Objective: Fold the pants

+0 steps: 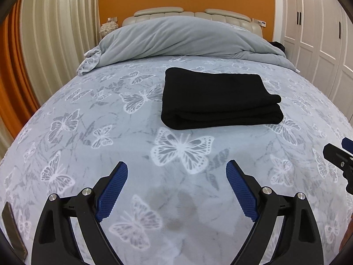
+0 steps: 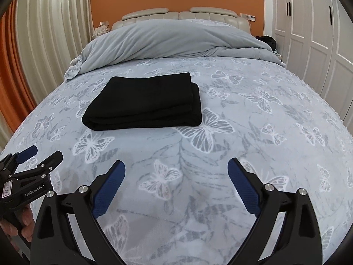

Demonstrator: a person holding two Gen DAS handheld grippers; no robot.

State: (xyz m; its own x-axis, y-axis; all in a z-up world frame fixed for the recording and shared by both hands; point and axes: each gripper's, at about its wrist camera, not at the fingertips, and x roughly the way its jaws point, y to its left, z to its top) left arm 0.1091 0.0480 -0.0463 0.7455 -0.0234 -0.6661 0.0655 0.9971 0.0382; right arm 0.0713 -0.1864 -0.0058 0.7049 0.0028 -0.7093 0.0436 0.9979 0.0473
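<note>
The black pants (image 1: 220,99) lie folded into a thick, neat rectangle of stacked layers, rounded fold edges facing the cameras, on the bed (image 1: 110,132) with its pale blue butterfly-print sheet, in front of the bunched grey duvet (image 1: 176,37). The left hand-held gripper (image 1: 176,172) and right hand-held gripper (image 2: 176,170) hover apart from the pants, both with jaws spread wide, grasping nothing.

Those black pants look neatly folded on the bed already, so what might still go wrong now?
The folded black pants lie loose on a soft butterfly bedspread, so a bump may undo the layers. Both the left gripper and the right gripper are open and close by; a careless sweep forward might snag the stacked edge.
</note>
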